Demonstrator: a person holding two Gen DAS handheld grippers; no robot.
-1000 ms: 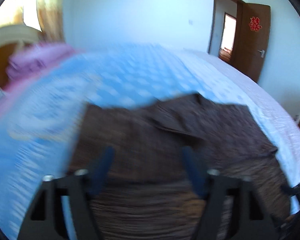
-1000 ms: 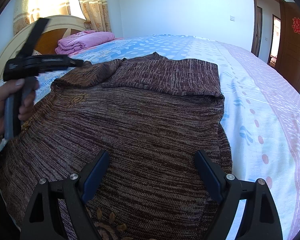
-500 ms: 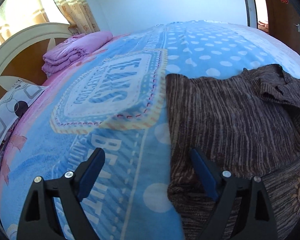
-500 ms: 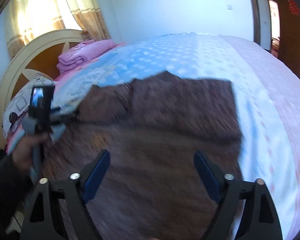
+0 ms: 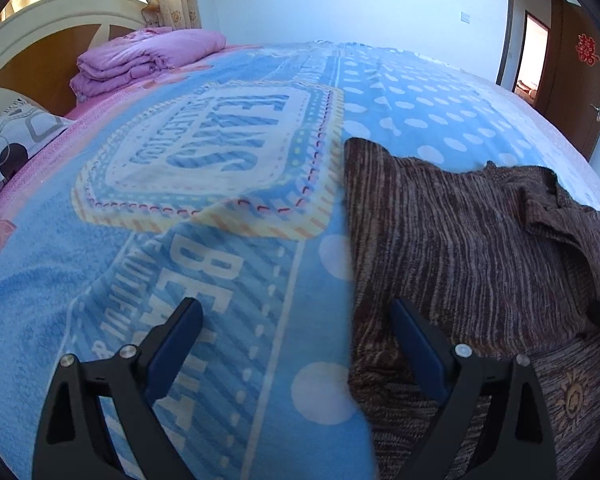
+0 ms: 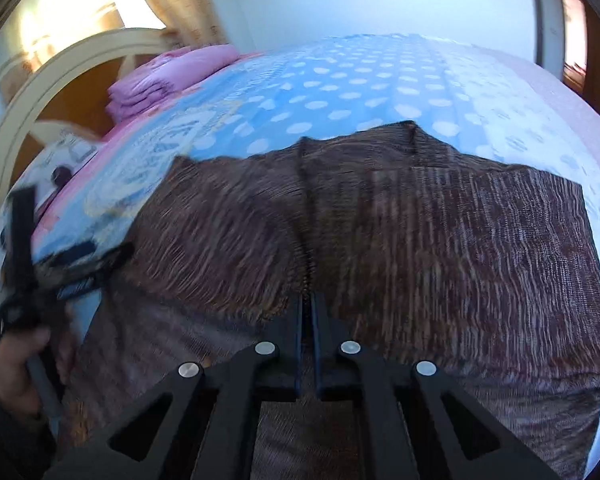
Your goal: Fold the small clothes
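The right claw (image 6: 308, 308) is shut, its two fingers drawn together with a pinch of brown knit fabric caught between the tips. The fabric belongs to a brown striped sweater (image 6: 440, 248), which lies spread across the near part of the bed (image 6: 360, 92); a crease runs from the pinched point up toward the collar. The left claw (image 5: 296, 320) is at the sweater's left edge with its jaws opening wide. Its right finger is over the knit and its left finger is over the blue blanket (image 5: 160, 240), so the sweater's edge lies between the jaws, but nothing is gripped. In the right wrist view a hand (image 6: 24, 364) holds the left tool at the far left of the garment.

Step in hand, as judged: taking hold of the sweater at two points to start a fold. The right side has its grip; the left side does not. The next move calls for lowering the left claw onto the sweater's edge and closing it on the fabric. After that, both grips should be lifted together so that the cloth folds evenly.

Change from one second earlier: the right claw was then spread wide over the flat sweater with nothing between its fingers. The left claw was then over the middle of the sweater; it has since shifted to the sweater's left border.
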